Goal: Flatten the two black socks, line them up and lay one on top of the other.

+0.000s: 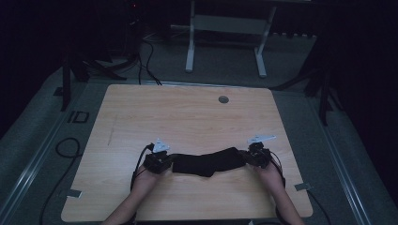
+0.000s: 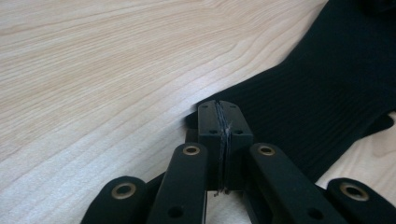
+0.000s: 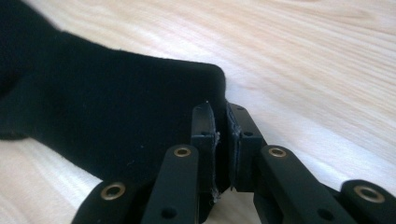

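High view | left gripper (image 1: 165, 162) and right gripper (image 1: 252, 157) face inward, jaws clamping black sock (image 1: 206, 163) ends, forearms low

Dim room, pale wooden table lit at the centre

The light-grained rectangular wooden tabletop (image 1: 187, 117) sits in the brightest patch, with a small round grey grommet (image 1: 223, 99) set near its far edge. Around it runs grey carpeted floor (image 1: 225, 65), fading into darkness at the sides and back. Beyond the table stands a white metal desk frame (image 1: 225, 35) on two legs. Black cables (image 1: 145, 61) snake across the floor at the far left, and another black cable loop (image 1: 68, 147) lies just left of the table. Dark stand legs (image 1: 324, 89) rise at the right.
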`<state>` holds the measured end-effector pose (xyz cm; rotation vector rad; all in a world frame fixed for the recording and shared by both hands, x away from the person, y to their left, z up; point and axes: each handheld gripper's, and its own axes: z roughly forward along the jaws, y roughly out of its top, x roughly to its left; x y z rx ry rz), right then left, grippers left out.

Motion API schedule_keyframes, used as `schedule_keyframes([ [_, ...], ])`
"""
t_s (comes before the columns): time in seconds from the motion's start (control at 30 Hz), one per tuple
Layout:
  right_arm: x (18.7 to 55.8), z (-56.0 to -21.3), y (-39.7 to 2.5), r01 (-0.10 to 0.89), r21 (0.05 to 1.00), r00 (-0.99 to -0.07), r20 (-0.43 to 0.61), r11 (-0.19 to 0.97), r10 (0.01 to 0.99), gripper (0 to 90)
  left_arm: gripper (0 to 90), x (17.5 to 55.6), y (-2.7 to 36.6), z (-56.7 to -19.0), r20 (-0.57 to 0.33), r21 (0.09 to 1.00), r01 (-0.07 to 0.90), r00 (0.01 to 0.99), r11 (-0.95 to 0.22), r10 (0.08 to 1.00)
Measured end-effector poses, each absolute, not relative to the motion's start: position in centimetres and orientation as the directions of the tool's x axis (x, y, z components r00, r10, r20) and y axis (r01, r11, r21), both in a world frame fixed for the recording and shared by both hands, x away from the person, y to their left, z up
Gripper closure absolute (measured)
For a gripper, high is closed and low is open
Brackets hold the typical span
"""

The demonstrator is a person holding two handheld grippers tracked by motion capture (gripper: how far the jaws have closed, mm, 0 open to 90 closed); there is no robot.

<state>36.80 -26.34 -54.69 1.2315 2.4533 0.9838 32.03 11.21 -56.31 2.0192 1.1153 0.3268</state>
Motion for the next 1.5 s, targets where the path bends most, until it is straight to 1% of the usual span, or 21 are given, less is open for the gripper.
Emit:
schedule_keyframes([
  [0.1, 37.2, -54.8, -27.0, 0.636, 0.65, -0.599, 0.074, 0.417, 0.798, 78.9, 88.9, 32.2, 11.6, -57.0, -0.165, 0.73, 0.619, 0.57, -0.29, 0.805],
  [0.2, 37.4, -55.0, -27.3, 0.643, 0.65, -0.595, 0.091, 0.405, 0.798, 76.9, 88.8, 32.2, 12.0, -57.3, -0.191, 0.737, 0.625, 0.559, -0.259, 0.807],
  [0.27, 37.4, -54.9, -27.1, 0.644, 0.648, -0.599, 0.094, 0.408, 0.795, 72.7, 88.8, 32.0, 12.1, -57.1, -0.196, 0.745, 0.617, 0.564, -0.252, 0.803],
  [0.3, 37.4, -54.9, -27.1, 0.644, 0.649, -0.601, 0.101, 0.405, 0.793, 72.1, 88.7, 31.9, 12.0, -56.9, -0.194, 0.75, 0.611, 0.568, -0.252, 0.8],
  [0.37, 37.3, -54.6, -26.9, 0.638, 0.655, -0.614, 0.116, 0.405, 0.781, 64.7, 88.7, 31.7, 11.9, -56.4, -0.19, 0.76, 0.597, 0.581, -0.256, 0.791],
  [0.47, 36.8, -53.7, -26.6, 0.609, 0.681, -0.64, 0.12, 0.406, 0.759, 48.7, 87.6, 31.4, 11.9, -55.9, -0.188, 0.771, 0.584, 0.593, -0.257, 0.783],
  [0.6, 36.1, -52.7, -26.7, 0.578, 0.708, -0.659, 0.112, 0.406, 0.743, 34.5, 85.4, 31.1, 12.0, -55.3, -0.197, 0.784, 0.571, 0.6, -0.243, 0.775],
  [0.63, 35.9, -52.5, -26.8, 0.569, 0.716, -0.664, 0.11, 0.404, 0.74, 30.2, 83.0, 31.0, 12.1, -55.2, -0.199, 0.787, 0.568, 0.604, -0.242, 0.772],
  [0.67, 35.7, -52.3, -26.9, 0.56, 0.725, -0.663, 0.102, 0.401, 0.741, 28.0, 80.9, 30.9, 12.1, -55.1, -0.206, 0.793, 0.561, 0.612, -0.236, 0.764],
  [0.7, 35.7, -52.2, -27.1, 0.557, 0.731, -0.661, 0.104, 0.393, 0.743, 23.6, 76.1, 30.8, 12.1, -55.0, -0.202, 0.799, 0.553, 0.618, -0.237, 0.76],
  [0.73, 35.6, -52.1, -27.3, 0.558, 0.732, -0.666, 0.116, 0.39, 0.737, 17.0, 71.2, 30.6, 12.1, -54.9, -0.195, 0.803, 0.546, 0.621, -0.24, 0.759],
  [0.77, 35.5, -52.1, -27.5, 0.552, 0.733, -0.676, 0.114, 0.398, 0.729, 13.9, 65.3, 30.6, 12.1, -54.8, -0.202, 0.808, 0.541, 0.627, -0.234, 0.753],
  [0.8, 35.5, -52.1, -27.7, 0.548, 0.734, -0.674, 0.105, 0.4, 0.731, 14.4, 58.4, 30.4, 12.2, -54.7, -0.204, 0.82, 0.526, 0.636, -0.225, 0.744],
  [0.87, 35.4, -52.2, -28.1, 0.556, 0.739, -0.658, 0.112, 0.381, 0.744, 13.4, 50.6, 30.1, 12.2, -54.5, -0.195, 0.837, 0.5, 0.652, -0.222, 0.732],
  [0.9, 35.3, -52.3, -28.3, 0.545, 0.747, -0.658, 0.1, 0.381, 0.746, 13.3, 44.5, 30.0, 12.1, -54.4, -0.193, 0.84, 0.494, 0.656, -0.222, 0.73],
  [0.93, 35.2, -52.3, -28.4, 0.538, 0.752, -0.658, 0.093, 0.38, 0.747, 13.3, 41.2, 29.9, 12.1, -54.4, -0.184, 0.842, 0.491, 0.653, -0.225, 0.735],
  [1.07, 35.0, -52.7, -29.1, 0.538, 0.761, -0.644, 0.094, 0.362, 0.759, 13.3, 24.0, 29.9, 11.9, -54.8, -0.167, 0.834, 0.484, 0.679, -0.265, 0.715],
  [1.13, 35.1, -52.9, -29.5, 0.54, 0.764, -0.641, 0.101, 0.353, 0.761, 13.3, 13.8, 29.8, 11.6, -55.2, -0.127, 0.834, 0.469, 0.677, -0.291, 0.725],
  [1.17, 35.0, -53.0, -29.6, 0.535, 0.77, -0.638, 0.099, 0.347, 0.763, 13.3, 13.2, 29.9, 11.4, -55.3, -0.113, 0.827, 0.468, 0.68, -0.311, 0.724],
  [1.23, 34.9, -53.1, -29.9, 0.531, 0.776, -0.631, 0.093, 0.341, 0.77, 13.2, 7.5, 29.9, 11.4, -55.6, -0.106, 0.829, 0.464, 0.676, -0.31, 0.729],
  [1.5, 34.7, -53.5, -30.7, 0.526, 0.787, -0.615, 0.089, 0.323, 0.784, 13.2, 7.6, 29.7, 12.3, -55.6, -0.108, 0.849, 0.456, 0.646, -0.269, 0.756],
])
